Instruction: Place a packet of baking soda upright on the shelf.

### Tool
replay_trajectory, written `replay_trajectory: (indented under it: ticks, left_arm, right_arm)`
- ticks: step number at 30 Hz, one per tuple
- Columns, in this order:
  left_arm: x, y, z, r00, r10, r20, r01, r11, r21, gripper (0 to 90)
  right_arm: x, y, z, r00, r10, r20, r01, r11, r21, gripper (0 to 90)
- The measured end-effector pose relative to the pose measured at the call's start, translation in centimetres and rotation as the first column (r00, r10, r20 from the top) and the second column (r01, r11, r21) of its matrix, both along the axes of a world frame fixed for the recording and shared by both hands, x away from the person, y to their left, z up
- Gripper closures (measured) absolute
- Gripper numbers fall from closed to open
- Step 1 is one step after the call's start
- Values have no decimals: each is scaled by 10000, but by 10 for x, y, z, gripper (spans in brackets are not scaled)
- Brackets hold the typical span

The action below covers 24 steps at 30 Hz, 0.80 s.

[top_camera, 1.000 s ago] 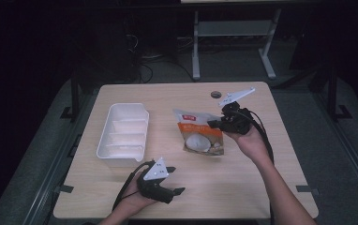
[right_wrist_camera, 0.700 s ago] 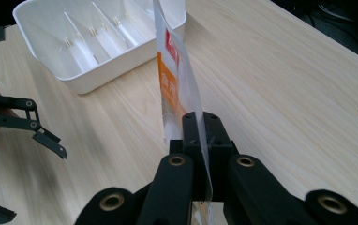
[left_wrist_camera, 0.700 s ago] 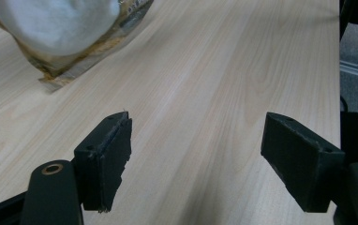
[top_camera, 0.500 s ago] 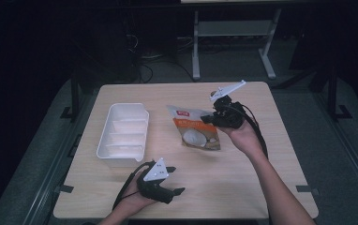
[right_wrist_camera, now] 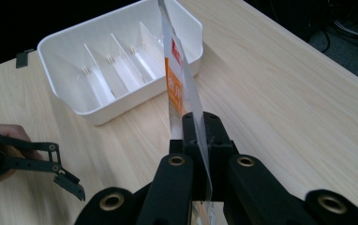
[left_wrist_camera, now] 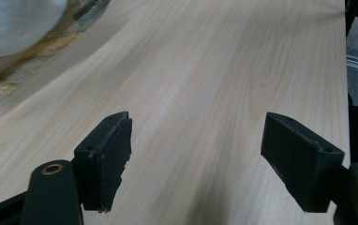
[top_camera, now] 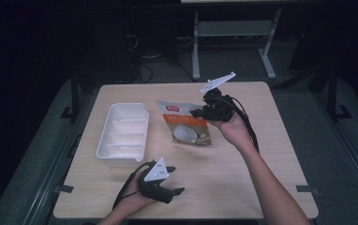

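- Two grippers show in the high view; the right gripper (top_camera: 200,112) is closed on the right edge of a snack pouch (top_camera: 184,123) printed with a halved coconut, held above the middle of the wooden surface (top_camera: 261,154); the white divided tray (top_camera: 123,135) lies to the pouch's left, near it but apart, with its long axis running away from the person; the left gripper (top_camera: 175,191) rests low at the near edge, well apart from the pouch, so the right hand is plainly the nearer.
- One pair of jaws in the left gripper view stands wide apart with nothing between; bare surface runs ahead, and the pouch's blurred coconut print (left_wrist_camera: 13,28) hangs at upper left.
- Both jaws in the right gripper view clamp the pouch edge-on (right_wrist_camera: 179,84); the tray (right_wrist_camera: 121,61) lies straight beyond it, its compartments empty; I judge open room for a carry that way.
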State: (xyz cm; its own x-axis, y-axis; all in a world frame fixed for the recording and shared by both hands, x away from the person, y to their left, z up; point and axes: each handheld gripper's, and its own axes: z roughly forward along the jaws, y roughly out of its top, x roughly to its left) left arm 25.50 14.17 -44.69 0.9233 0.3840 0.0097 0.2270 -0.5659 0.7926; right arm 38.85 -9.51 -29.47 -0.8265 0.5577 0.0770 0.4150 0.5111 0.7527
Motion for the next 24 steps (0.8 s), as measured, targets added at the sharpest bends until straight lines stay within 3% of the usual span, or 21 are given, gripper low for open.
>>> replay_trajectory:
  ticks: [9,24]
  left_arm:
    - [4,4,0,9999,159,-66,-160,9998,-129,243]
    - [5,4,-1,9999,118,-6,-118,9999,-71,242]
  right_arm:
    - [9,19,10,9998,208,77,-210,9994,261,899]
    - [20,54,29,9966,772,294,-781,9965,299,899]
